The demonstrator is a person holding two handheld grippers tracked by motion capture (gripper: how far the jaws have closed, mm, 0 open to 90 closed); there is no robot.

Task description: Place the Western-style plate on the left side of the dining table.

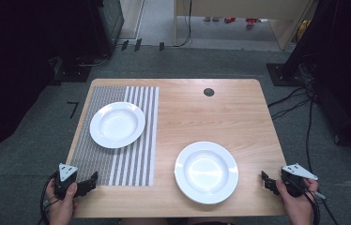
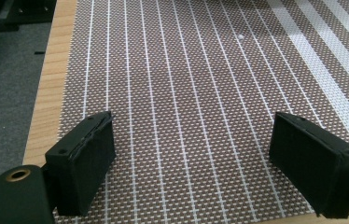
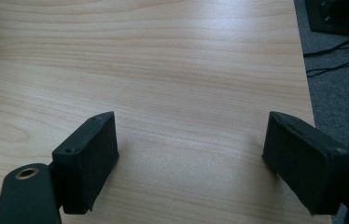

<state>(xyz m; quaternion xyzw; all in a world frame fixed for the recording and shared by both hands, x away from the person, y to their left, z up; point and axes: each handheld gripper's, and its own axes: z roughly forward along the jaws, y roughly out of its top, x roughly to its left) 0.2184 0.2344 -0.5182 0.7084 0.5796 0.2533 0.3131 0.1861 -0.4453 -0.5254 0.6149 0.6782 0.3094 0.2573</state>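
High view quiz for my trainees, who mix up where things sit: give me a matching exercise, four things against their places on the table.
Things:
1. far plate
2. near plate
3. left claw
4. right claw

Places:
A. on bare wood, near the front edge of the table
B. over the table's near right corner, jaws open with nothing between them
C. on the striped placemat
D. over the placemat's near edge, jaws open with nothing between them

Pairs: 1-C, 2-A, 3-D, 4-B
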